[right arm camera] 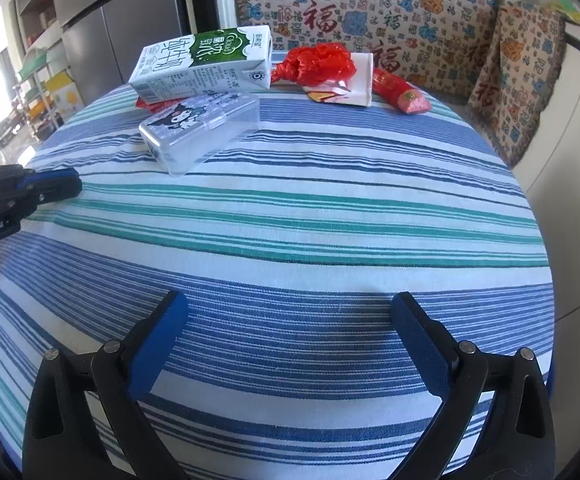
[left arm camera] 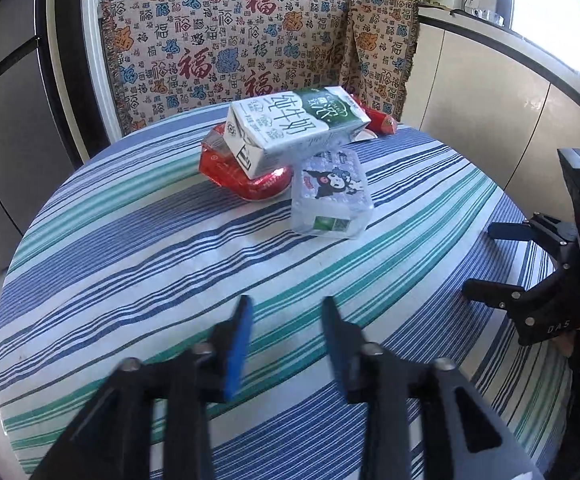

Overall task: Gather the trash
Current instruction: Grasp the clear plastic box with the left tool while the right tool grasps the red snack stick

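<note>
1. The left gripper (left arm camera: 286,312) hangs over the striped tablecloth (left arm camera: 130,248), its fingers partly apart and holding nothing.
2. The right gripper (right arm camera: 290,312) is spread wide and empty.
3. The milk carton (left arm camera: 290,128) lies on a red wrapper (left arm camera: 242,176), touching the clear plastic box (left arm camera: 330,196), at the table's far side.

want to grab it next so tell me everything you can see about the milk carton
The milk carton is a rectangular box, apparently coated cardboard, white with a green band and large dark printed characters. It lies on its side, tilted, at the far part of the striped table. Its near end rests on a red wrapper, and it sits against the clear plastic case in front. It looks intact, not crushed. No gripper touches it.
</note>
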{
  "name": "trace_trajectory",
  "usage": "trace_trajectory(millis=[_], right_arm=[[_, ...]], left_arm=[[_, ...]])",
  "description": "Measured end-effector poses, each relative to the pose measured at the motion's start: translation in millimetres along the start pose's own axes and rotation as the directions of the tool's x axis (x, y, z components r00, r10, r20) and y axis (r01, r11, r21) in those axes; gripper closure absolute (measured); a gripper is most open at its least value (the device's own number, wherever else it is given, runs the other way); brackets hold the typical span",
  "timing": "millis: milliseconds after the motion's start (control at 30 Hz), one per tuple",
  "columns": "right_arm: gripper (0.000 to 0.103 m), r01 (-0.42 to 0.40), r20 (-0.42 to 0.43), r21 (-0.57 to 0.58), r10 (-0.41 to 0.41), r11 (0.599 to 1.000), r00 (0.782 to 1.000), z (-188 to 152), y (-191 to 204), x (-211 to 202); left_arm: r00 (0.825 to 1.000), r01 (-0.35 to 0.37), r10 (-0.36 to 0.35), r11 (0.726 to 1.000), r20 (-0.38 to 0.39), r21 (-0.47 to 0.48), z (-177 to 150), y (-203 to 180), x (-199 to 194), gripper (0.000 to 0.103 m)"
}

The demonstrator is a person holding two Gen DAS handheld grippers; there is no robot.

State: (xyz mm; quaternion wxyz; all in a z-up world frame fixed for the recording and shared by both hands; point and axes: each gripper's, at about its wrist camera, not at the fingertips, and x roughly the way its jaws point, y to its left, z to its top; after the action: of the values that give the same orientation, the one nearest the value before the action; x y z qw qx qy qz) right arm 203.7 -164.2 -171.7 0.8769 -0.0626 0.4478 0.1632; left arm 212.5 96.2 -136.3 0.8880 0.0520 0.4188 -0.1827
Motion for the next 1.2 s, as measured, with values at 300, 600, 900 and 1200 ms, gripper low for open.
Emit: trace_trajectory(millis=[300,600,900,1200], right_arm=[[0.002,-0.005,0.004,0.017,0.005,1.0,1.0,-3,-2,-4],[0.002,-0.043,0.023,0.06,0.042,0.997,0.999,-8,-14,-9],[0.002,0.007,0.006,0.106,-0.007,0.994,1.0,11,-72,-1],[0.015,0.051,0.028,0.073,-0.053,0.996,0.998,117,-138,46]], left_arm=[[0.997,0.077,-0.077,0.997,-0.02,-0.006,50,-18,50,0.026],[0.999,0.008,-0.007,1.0,-0.048,0.024,74,-24,88,0.041],[0.995,0.026,-0.028,0.999,-0.097,-0.021,43,-29,41,0.041],[0.995,0.016,-0.022,0.998,-0.099,-0.056,-13,-36,-8,0.041]])
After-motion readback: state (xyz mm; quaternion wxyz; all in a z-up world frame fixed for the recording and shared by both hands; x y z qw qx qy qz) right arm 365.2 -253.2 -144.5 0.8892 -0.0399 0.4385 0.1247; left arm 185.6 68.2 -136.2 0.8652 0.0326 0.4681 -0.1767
